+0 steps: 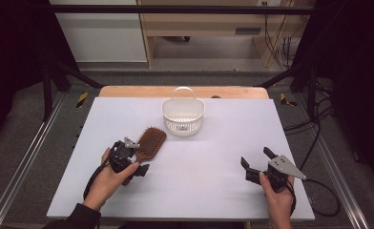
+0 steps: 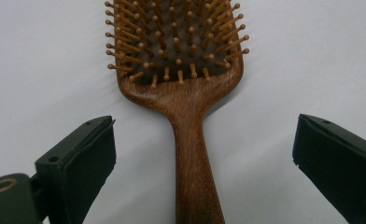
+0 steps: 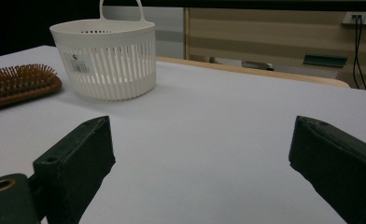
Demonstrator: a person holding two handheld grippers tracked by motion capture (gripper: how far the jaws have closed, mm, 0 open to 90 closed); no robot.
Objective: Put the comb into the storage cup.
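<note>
A brown wooden hairbrush (image 1: 152,140) lies bristles-up on the white table top (image 1: 204,162), left of centre. In the left gripper view its handle (image 2: 190,154) runs straight between the two black jaws, with a clear gap on each side. My left gripper (image 1: 139,157) (image 2: 204,140) is open around that handle, low over the table. A white slotted basket (image 1: 182,125) (image 3: 106,70) with a loop handle stands upright behind the brush, near the table's far edge. My right gripper (image 1: 256,157) (image 3: 202,140) is open over bare table at the front right, nothing between its jaws; the hairbrush head (image 3: 17,84) lies far to its left.
A wooden strip (image 1: 128,91) borders the table's far edge. Metal rails (image 1: 23,162) and dark floor flank the table, with cables (image 1: 318,138) on the right. Bare white surface stretches between the two grippers.
</note>
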